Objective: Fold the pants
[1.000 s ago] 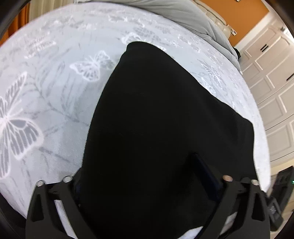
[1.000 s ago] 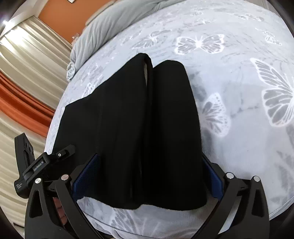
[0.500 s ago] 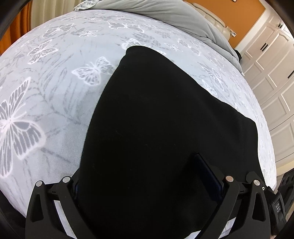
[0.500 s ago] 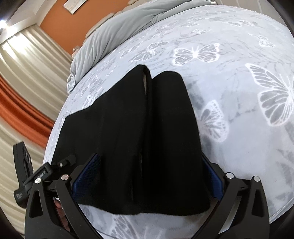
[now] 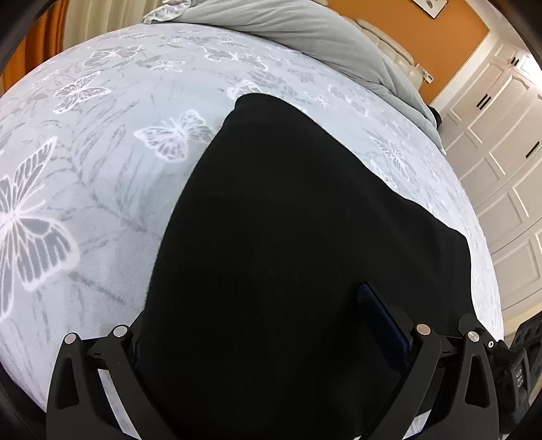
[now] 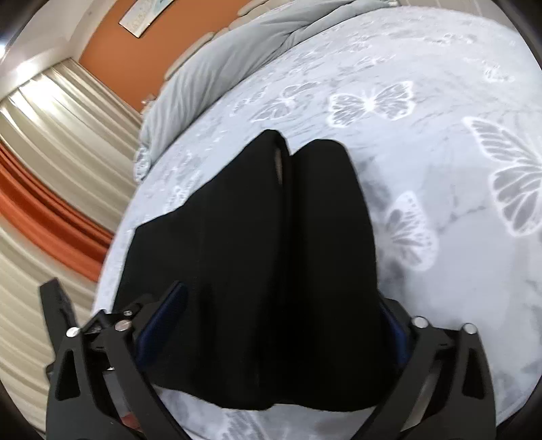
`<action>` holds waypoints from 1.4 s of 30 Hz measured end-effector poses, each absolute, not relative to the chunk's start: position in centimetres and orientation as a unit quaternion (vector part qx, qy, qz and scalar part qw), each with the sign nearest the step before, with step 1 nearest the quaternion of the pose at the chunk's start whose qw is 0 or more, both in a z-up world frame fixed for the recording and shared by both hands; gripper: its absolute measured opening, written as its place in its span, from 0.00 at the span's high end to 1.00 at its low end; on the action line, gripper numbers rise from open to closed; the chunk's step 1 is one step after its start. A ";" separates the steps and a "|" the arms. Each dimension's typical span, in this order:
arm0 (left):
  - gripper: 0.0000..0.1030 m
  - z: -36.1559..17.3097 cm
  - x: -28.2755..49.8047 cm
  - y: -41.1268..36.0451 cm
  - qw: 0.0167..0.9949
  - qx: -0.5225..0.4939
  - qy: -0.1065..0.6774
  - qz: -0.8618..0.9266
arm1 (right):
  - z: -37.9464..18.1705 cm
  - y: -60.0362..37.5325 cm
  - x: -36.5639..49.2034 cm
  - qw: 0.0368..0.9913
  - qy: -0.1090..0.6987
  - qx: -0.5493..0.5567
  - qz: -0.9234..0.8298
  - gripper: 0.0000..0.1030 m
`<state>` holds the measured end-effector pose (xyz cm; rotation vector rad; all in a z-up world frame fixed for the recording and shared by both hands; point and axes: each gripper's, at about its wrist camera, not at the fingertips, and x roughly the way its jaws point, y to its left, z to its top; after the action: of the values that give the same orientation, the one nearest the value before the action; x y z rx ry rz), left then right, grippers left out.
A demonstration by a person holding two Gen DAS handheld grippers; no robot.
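The black pants (image 5: 288,237) lie flat on a grey bed cover with white butterflies (image 5: 101,169). In the right wrist view the pants (image 6: 264,254) show two legs side by side with a narrow gap at the far end. My left gripper (image 5: 271,325) is open, its fingers spread either side of the near edge of the fabric. My right gripper (image 6: 277,314) is open too, its blue-padded fingers (image 6: 162,314) straddling the near end of the pants. Neither gripper pinches the cloth. The other gripper's black body (image 6: 57,304) shows at the left of the right wrist view.
A folded grey duvet (image 5: 305,30) lies at the head of the bed. White wardrobe doors (image 5: 501,162) stand to the right. Beige and orange curtains (image 6: 50,169) hang beyond the bed's left side. The bed edge (image 6: 237,419) is just below the pants' near end.
Both grippers have tilted up and drawn back slightly, so more of the bed and room shows. The pants have not moved. Both grippers stay open.
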<state>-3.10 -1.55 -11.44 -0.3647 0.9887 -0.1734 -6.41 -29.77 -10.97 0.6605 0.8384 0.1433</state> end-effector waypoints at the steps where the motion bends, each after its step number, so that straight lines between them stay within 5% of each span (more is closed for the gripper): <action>1: 0.05 -11.4 -3.1 -1.6 0.861 -0.173 0.471 -0.083 | -11.3 -30.0 -6.2 0.854 0.400 0.324 0.080 0.43; 3: 0.10 -11.3 -3.0 -1.4 0.860 -0.177 0.471 -0.091 | -11.5 -30.6 -6.1 0.840 0.403 0.349 0.102 0.52; 7: 0.61 -9.5 -4.3 -0.4 0.863 -0.183 0.458 -0.110 | -9.2 -30.1 -7.6 0.848 0.387 0.333 0.140 0.59; 10: 0.60 -8.9 -5.5 0.7 0.847 -0.206 0.469 -0.143 | -8.9 -30.0 -9.0 0.847 0.391 0.329 0.147 0.59; 16: 0.19 -11.4 -5.1 0.8 0.816 -0.232 0.506 -0.153 | -13.0 -32.1 -8.1 0.799 0.428 0.401 0.134 0.48; 19: 0.14 -11.3 -5.2 -1.2 0.835 -0.185 0.497 -0.147 | -13.1 -31.8 -7.6 0.809 0.424 0.385 0.131 0.50; 21: 0.27 -10.9 -5.5 -2.0 0.849 -0.163 0.481 -0.142 | -12.3 -31.1 -7.7 0.825 0.418 0.358 0.130 0.56; 23: 0.59 -10.1 -5.9 -1.8 0.858 -0.157 0.469 -0.137 | -11.2 -30.3 -8.0 0.837 0.409 0.340 0.131 0.59; 25: 0.69 -8.4 -6.5 -1.5 0.866 -0.144 0.457 -0.143 | -9.5 -29.7 -8.6 0.849 0.393 0.324 0.139 0.60; 42: 0.73 10.4 -14.5 0.1 0.924 -0.084 0.318 -0.194 | 5.6 -25.6 -15.8 0.897 0.243 0.266 0.254 0.61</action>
<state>-14.52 0.12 10.45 -0.1734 0.6526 -0.3989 -15.78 -25.56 5.56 0.5508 0.5037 0.5269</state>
